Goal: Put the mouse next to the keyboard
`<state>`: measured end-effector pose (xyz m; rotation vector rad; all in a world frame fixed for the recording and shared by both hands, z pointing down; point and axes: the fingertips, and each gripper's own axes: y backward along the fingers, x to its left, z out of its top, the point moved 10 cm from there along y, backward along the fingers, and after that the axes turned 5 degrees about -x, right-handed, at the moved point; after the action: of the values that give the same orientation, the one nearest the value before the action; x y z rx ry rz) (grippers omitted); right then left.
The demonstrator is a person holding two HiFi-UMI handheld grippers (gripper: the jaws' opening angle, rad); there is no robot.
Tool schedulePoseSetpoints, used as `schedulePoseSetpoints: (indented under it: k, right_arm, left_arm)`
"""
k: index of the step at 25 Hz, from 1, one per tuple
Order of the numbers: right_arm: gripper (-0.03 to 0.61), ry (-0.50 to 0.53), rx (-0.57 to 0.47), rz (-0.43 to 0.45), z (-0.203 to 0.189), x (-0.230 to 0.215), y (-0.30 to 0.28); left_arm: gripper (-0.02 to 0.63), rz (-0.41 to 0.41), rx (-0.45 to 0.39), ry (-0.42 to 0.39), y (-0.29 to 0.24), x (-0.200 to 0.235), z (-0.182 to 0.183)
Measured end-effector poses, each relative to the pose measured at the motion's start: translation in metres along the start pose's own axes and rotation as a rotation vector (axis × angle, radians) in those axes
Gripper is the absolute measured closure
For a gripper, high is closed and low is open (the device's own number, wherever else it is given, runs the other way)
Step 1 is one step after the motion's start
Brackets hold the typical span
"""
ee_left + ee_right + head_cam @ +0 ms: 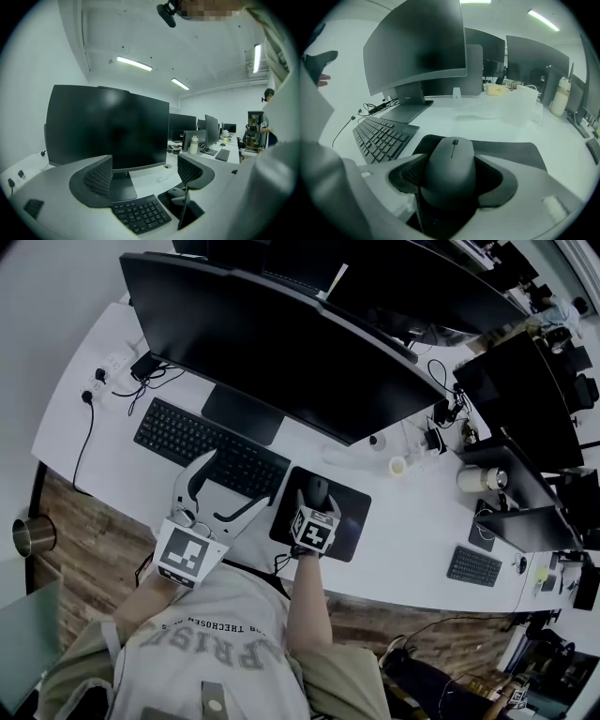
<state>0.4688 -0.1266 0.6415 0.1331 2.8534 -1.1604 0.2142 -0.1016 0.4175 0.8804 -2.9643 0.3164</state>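
Mouse (452, 168), dark grey, rounded, matte plastic with a scroll wheel, sits on a black rectangular mouse pad (513, 151), near the pad's edge that faces the keyboard; in head view the mouse (319, 490) lies toward the pad's (353, 512) far half. Right gripper (452, 177) straddles the mouse, jaws wide apart, one on each flank. The ribbed pads (408, 172) sit close to the sides and a thin dark gap shows on the right flank, so they are around it and not clamped. In head view the right gripper (317, 506) points steeply down at the pad, marker cube toward the person.

Black flat full-size keyboard (192, 440) lies just beside the mouse pad, to its left in head view. Its right end nearly meets the pad edge. Left gripper (236, 482) hovers over that right end, jaws spread wide with nothing between them. Its own view confirms an empty gap at the left gripper (145, 173), with keyboard (140, 215) keys below.

Large black curved monitor (281, 348) stands behind the keyboard on a long white desk (403, 554). A smaller dark keyboard (473, 566) lies well apart, at the desk's right.
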Motion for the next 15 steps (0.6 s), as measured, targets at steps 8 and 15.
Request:
schedulePoseSetpoints:
  k: [8,15]
  right_arm:
    - [0.190,-0.018,-0.019,0.041,0.001,0.002,0.002]
    - [0.181,0.004,-0.223,0.002,0.027,0.008,0.042]
  left_arm:
    - [0.199,-0.008,-0.015,0.010,-0.001,0.005,0.001]
    - [0.199,-0.027,-0.032,0.014,0.002,0.013,0.003]
